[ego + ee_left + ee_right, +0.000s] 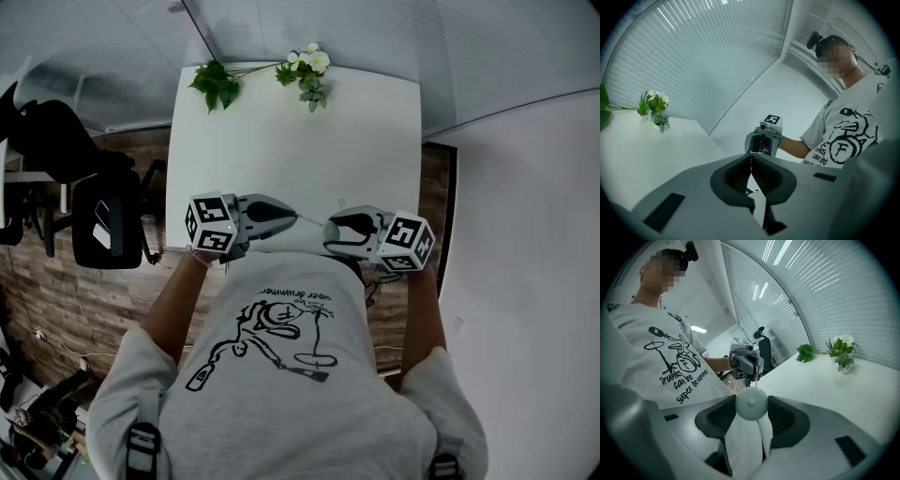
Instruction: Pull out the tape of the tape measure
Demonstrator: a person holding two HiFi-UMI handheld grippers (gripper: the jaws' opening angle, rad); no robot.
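Note:
In the right gripper view a round pale green tape measure (751,403) sits pinched between the dark pads, with my right gripper (751,405) shut on its case. My left gripper (751,158) is shut on the end of the thin tape (751,165), seen edge-on between its pads. From the head view the two grippers face each other above the table's near edge: left gripper (289,215), right gripper (330,229). A short stretch of tape (310,220) runs between them. Each gripper shows in the other's view: the right gripper (763,142), the left gripper (746,365).
The white table (281,150) bears a small white flower bunch (307,73) and a green leaf sprig (217,84) at its far edge. A black office chair (105,220) stands to the left on the wooden floor. Window blinds line the back wall.

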